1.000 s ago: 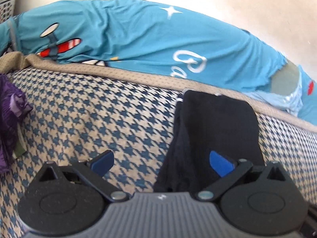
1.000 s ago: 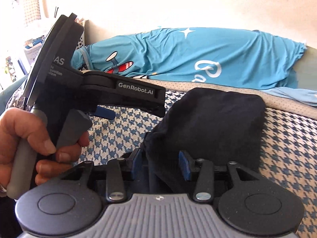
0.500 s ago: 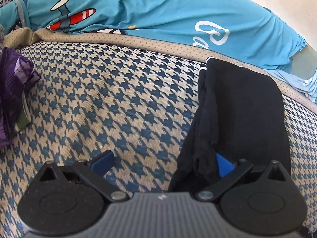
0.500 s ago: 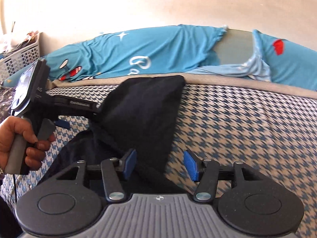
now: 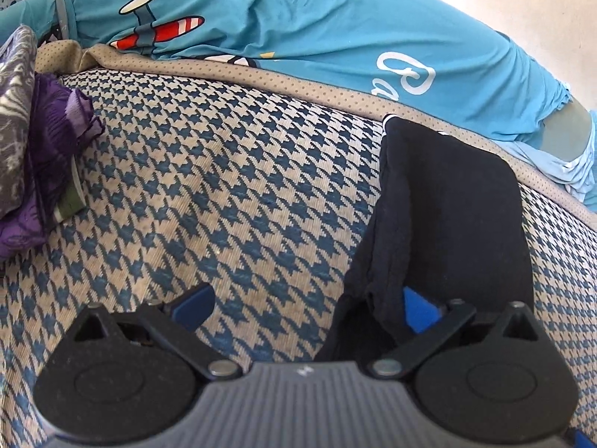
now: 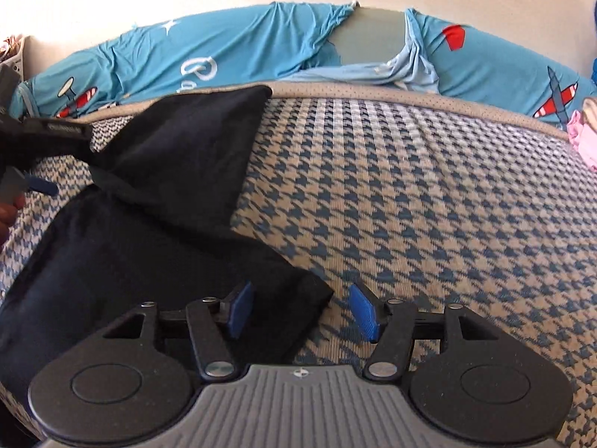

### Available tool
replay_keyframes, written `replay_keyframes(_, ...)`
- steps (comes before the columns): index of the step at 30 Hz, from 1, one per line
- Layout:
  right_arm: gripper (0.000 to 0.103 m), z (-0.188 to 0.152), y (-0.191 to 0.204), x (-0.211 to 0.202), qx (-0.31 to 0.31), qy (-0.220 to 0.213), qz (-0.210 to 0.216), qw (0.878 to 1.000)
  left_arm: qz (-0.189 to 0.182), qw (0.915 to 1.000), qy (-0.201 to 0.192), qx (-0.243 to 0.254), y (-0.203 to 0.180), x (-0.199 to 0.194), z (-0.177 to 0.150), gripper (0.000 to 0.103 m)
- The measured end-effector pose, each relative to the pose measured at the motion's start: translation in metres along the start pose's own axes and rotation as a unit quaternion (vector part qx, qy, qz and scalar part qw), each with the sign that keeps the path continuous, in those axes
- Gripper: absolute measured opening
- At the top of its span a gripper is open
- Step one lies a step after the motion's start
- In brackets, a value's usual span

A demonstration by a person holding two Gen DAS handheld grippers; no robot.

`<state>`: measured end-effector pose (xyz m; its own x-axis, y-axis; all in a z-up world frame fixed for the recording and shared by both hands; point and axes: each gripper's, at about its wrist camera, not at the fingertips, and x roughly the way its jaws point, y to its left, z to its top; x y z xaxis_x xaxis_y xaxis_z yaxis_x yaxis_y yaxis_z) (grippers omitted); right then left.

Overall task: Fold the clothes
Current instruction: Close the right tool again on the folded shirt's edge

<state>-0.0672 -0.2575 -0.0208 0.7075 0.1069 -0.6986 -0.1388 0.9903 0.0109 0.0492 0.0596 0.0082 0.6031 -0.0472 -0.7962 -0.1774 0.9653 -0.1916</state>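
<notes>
Showing curly white lettering, unreadable, blue cover [image 5: 335, 37], black garment [image 5: 447, 205]

Bed cover [image 6: 429, 205] is a blue-and-beige houndstooth weave with a tan dotted border along the far edge. The garment [image 6: 149, 231] on it is plain black, no print. Behind it, a turquoise sheet [image 5: 317, 26] with white stars, white script lettering and little red-and-white striped planes. Purple cloth [image 5: 48, 142] plus something grey-and-white patterned on the left, a bit of pink fabric [image 6: 584, 138] far right. Both grippers are black and grey with blue pads [image 6: 363, 311].
</notes>
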Motion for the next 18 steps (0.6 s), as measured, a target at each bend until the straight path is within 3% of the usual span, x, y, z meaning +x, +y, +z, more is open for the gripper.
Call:
replay_keyframes(4, 0.055, -0.007, 0.001, 0.003, 0.002, -0.025, 0.004, 1.000, -0.006, 1.0000, -0.004, -0.004, 0.000, -0.010, -0.004, 0.103)
replay_keyframes(14, 0.017, -0.009, 0.013, 0.006, -0.010, -0.049, 0.022, 0.998, -0.017, 0.9995, 0.012, -0.022, 0.012, -0.033, -0.027, 0.103)
replay_keyframes(18, 0.014, -0.011, 0.019, -0.002, -0.007, -0.056, 0.024, 0.998, -0.015, 0.9992, 0.024, -0.027, 0.017, -0.035, -0.036, 0.103)
